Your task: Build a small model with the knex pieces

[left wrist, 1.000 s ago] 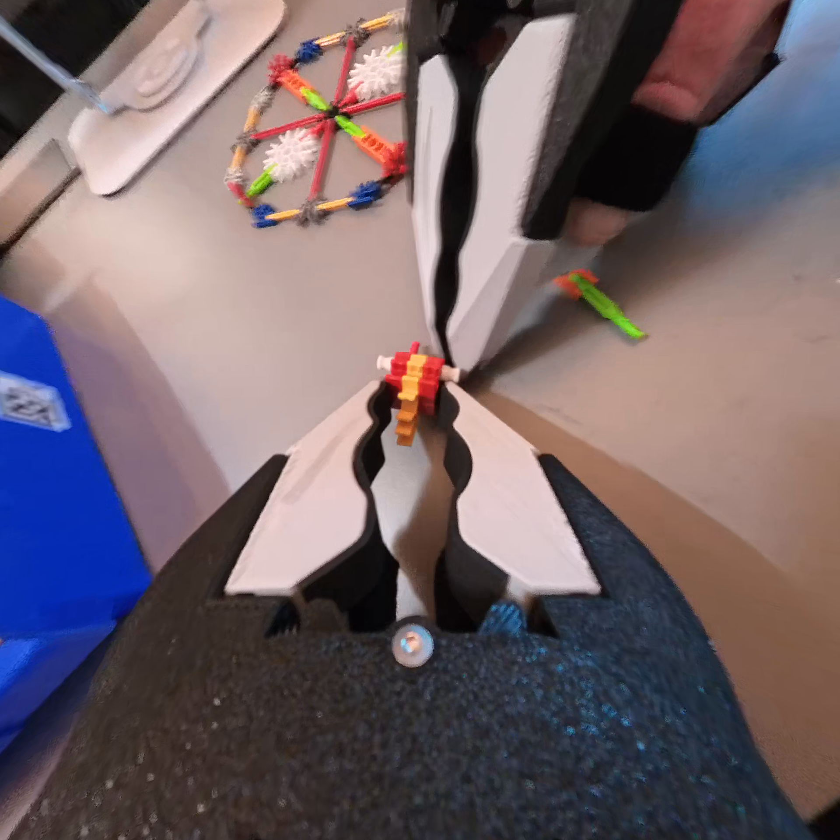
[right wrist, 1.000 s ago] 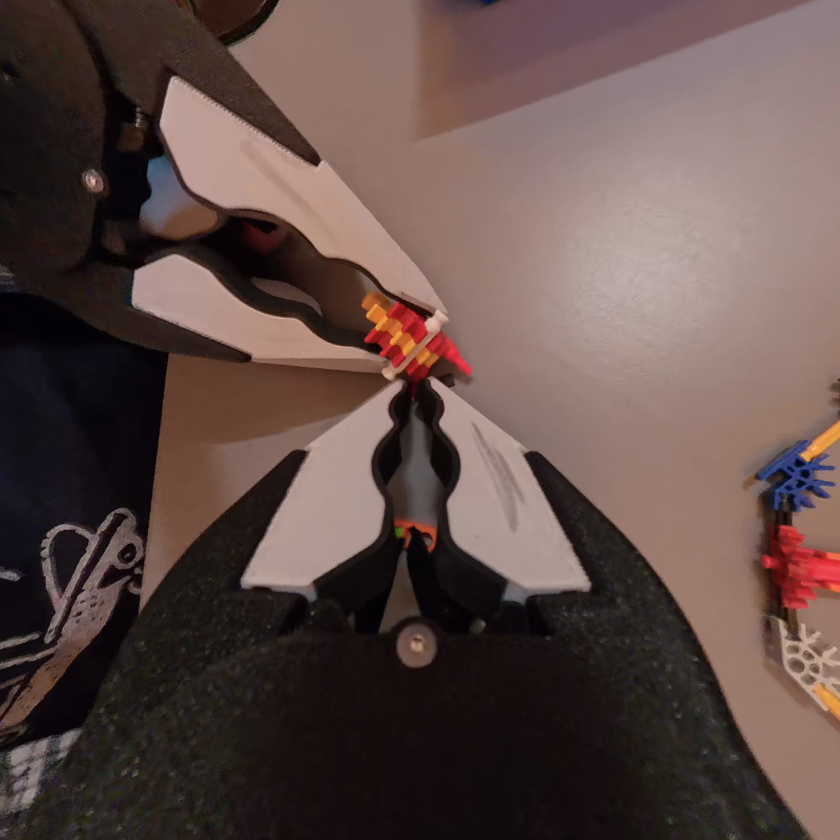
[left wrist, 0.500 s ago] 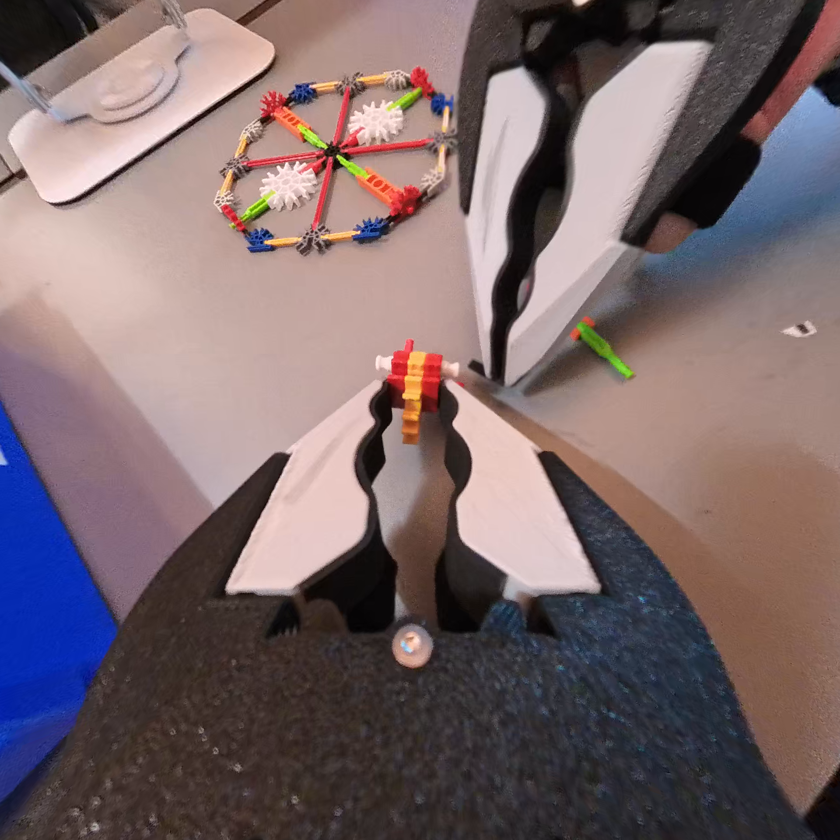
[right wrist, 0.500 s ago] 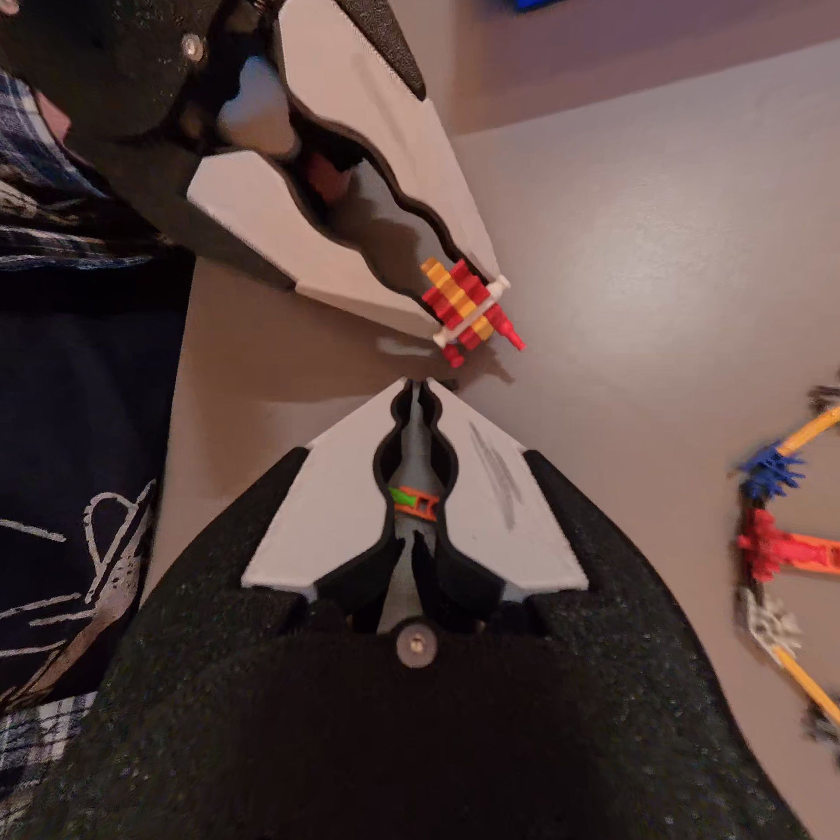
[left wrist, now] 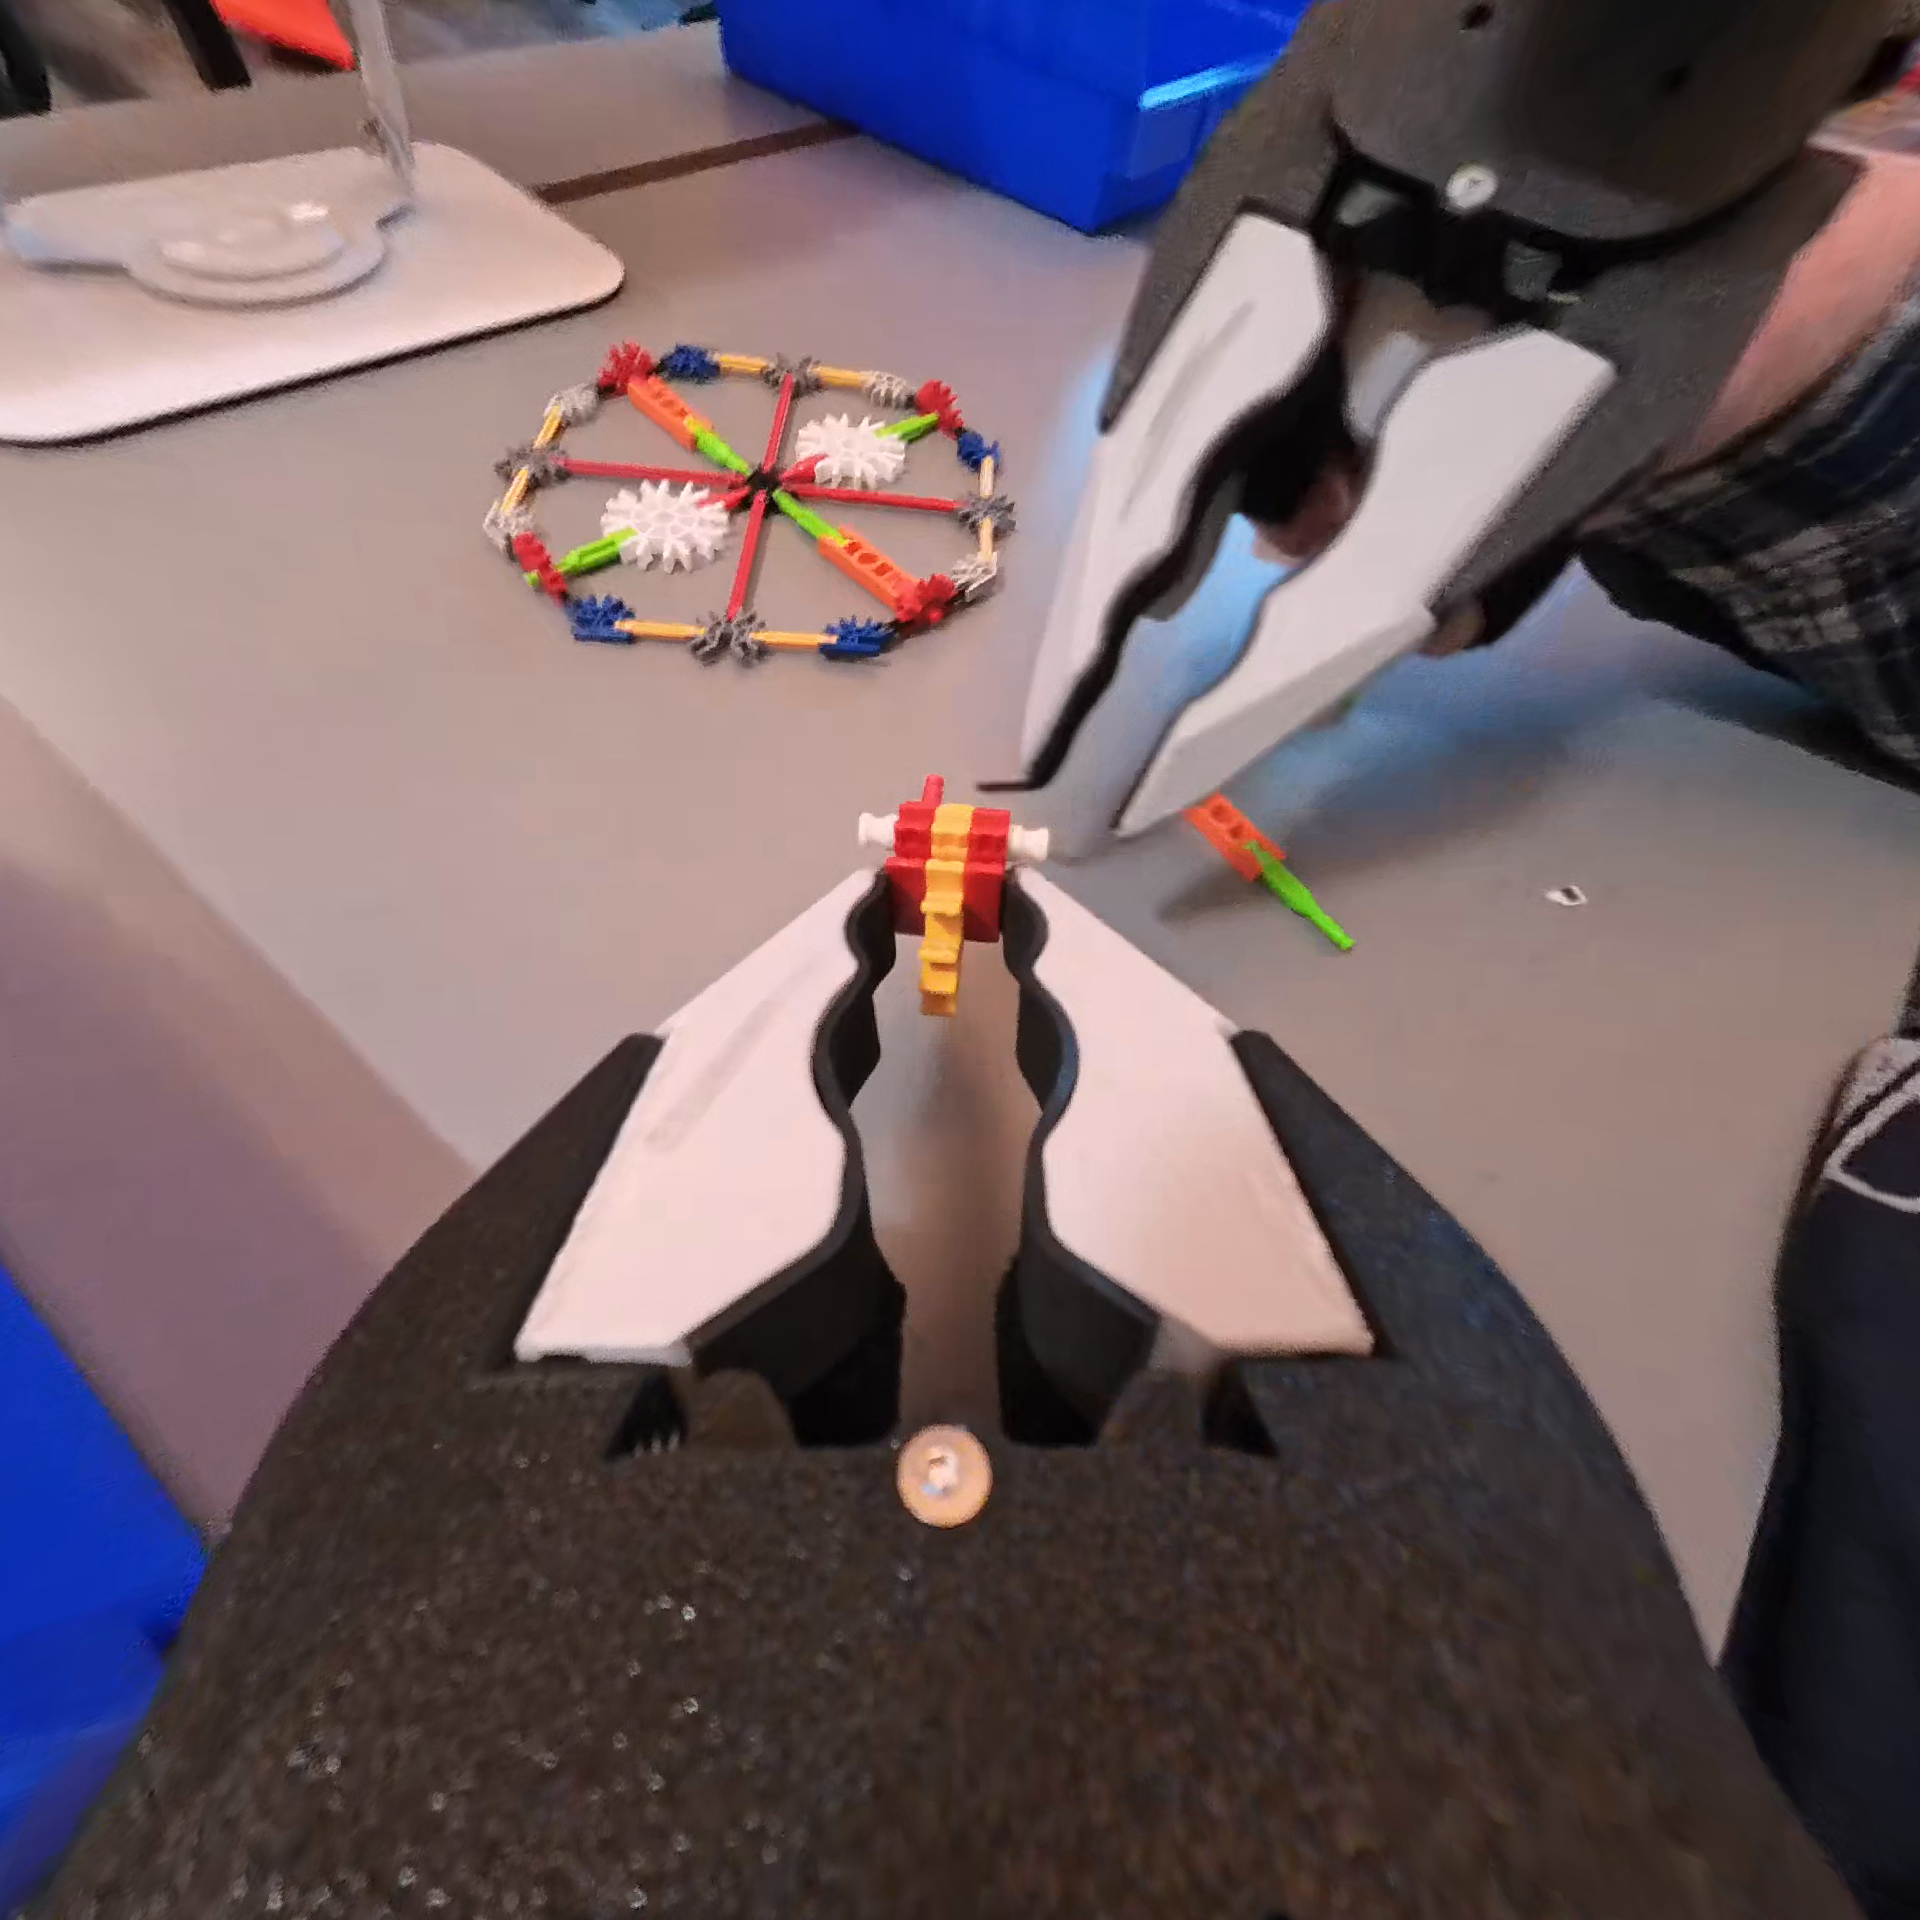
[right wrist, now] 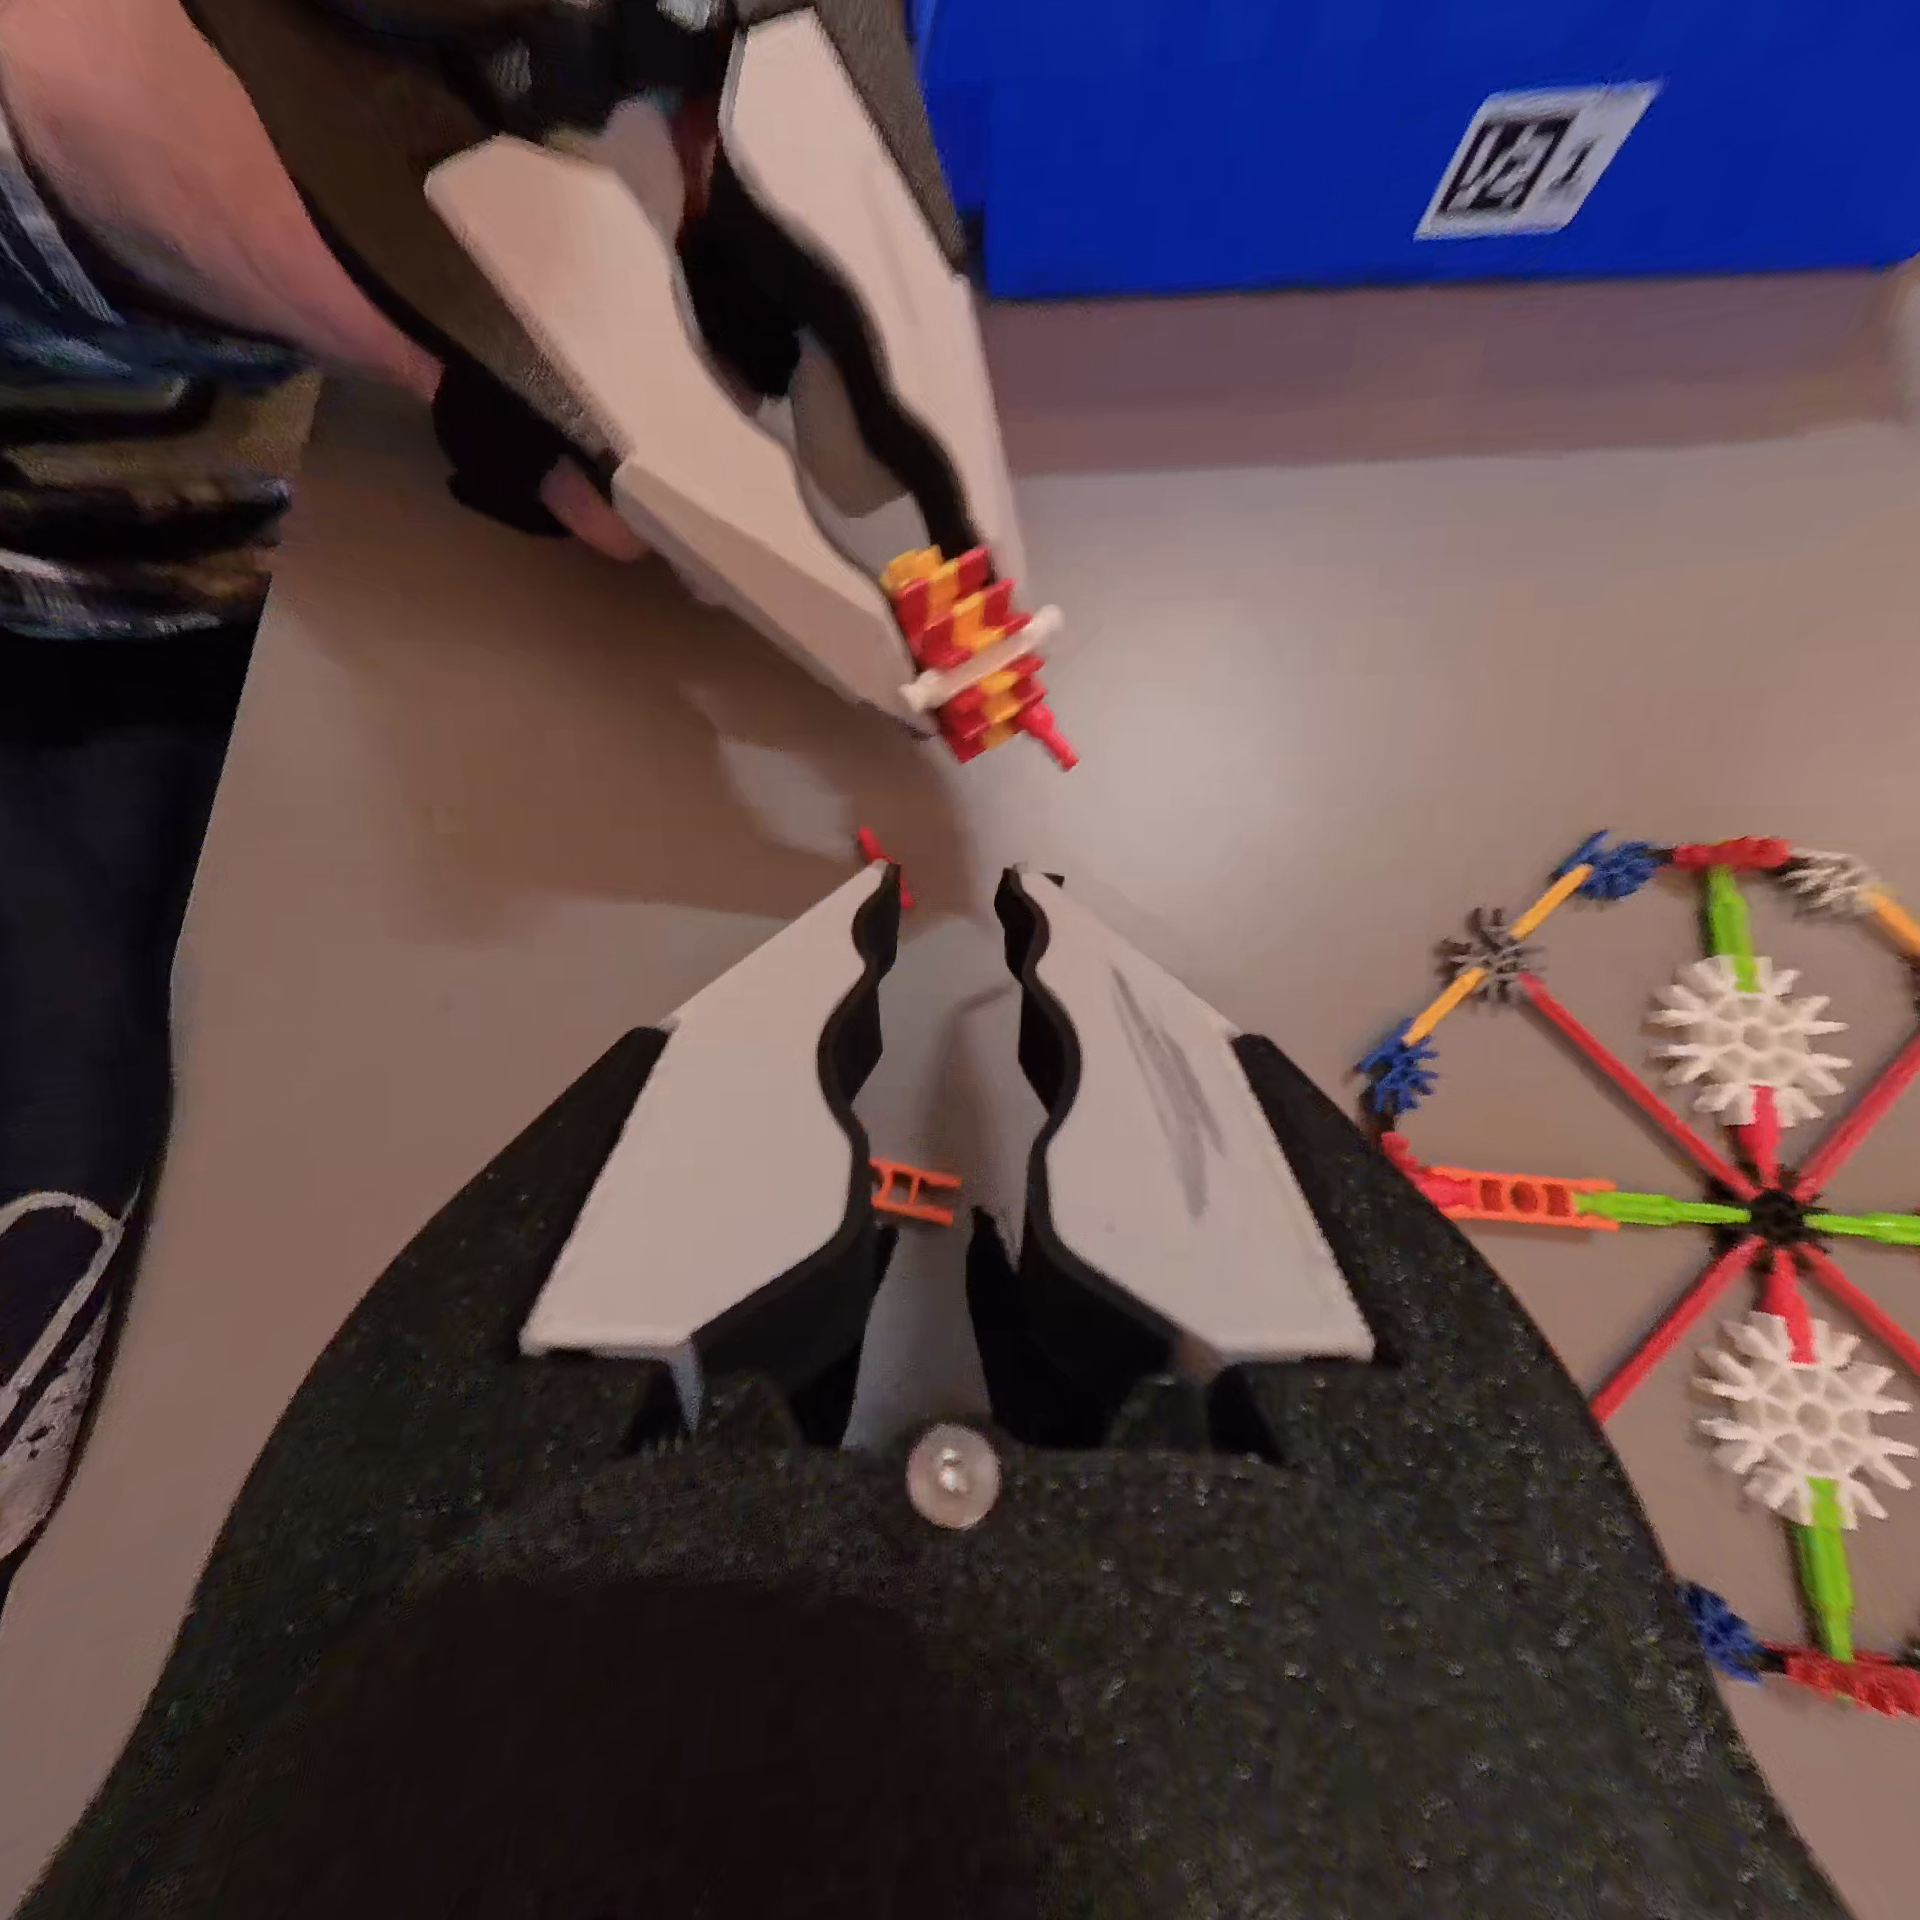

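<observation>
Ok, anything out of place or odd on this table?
Nothing spilled or broken. A loose orange-and-green piece lies on the table apart from the flat wheel, beside the tips of the right gripper. A small red bit sits at one tip; too blurred to identify.

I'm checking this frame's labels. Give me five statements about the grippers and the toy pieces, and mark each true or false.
1. The left gripper is shut on the red and yellow stack. True.
2. The right gripper is clamped on the wheel-shaped model. False: its jaws stand slightly apart with nothing between them, and the model lies flat on the table.
3. A white rod runs through the stack. True.
4. The orange and green piece is held in the air. False: it lies on the table below the right gripper.
5. The blue bin sits on the model. False: they are apart.
</observation>
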A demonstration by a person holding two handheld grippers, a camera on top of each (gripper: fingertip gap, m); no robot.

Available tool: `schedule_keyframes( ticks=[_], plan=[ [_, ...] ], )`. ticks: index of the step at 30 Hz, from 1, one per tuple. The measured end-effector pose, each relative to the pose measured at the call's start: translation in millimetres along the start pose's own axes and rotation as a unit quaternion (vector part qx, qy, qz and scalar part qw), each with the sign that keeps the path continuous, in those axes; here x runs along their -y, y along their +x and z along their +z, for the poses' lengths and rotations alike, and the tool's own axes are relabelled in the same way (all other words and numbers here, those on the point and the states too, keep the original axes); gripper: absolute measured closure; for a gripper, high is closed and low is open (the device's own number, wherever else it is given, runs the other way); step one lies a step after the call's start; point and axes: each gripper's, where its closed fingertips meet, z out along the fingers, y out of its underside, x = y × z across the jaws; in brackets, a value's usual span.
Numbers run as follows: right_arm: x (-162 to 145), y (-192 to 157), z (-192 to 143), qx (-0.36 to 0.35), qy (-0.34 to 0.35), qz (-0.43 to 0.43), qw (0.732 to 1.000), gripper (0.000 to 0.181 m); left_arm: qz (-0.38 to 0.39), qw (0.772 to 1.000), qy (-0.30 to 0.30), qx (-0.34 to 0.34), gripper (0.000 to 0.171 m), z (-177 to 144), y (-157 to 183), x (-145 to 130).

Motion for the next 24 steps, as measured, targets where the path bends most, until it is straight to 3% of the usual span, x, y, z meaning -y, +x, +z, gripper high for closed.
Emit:
schedule_keyframes(
  ticks=[3,16,24],
  plan=[
    [10.0,6.3,-3.4,-0.011,0.028,-0.006,1.000,0.162,0.021,0.999,0.019,-0.029,0.153,-2.2,9.8,6.1],
    [32.5,-8.3,-20.9,0.073,0.123,0.004,0.990,0.170,0.056,0.985,0.075,-0.143,0.153,-14.4,37.7,25.0],
    [37.3,-21.4,-30.6,0.091,0.150,-0.015,0.984,0.176,0.071,0.977,0.111,-0.171,0.153,-22.5,47.5,39.0]
  ],
)
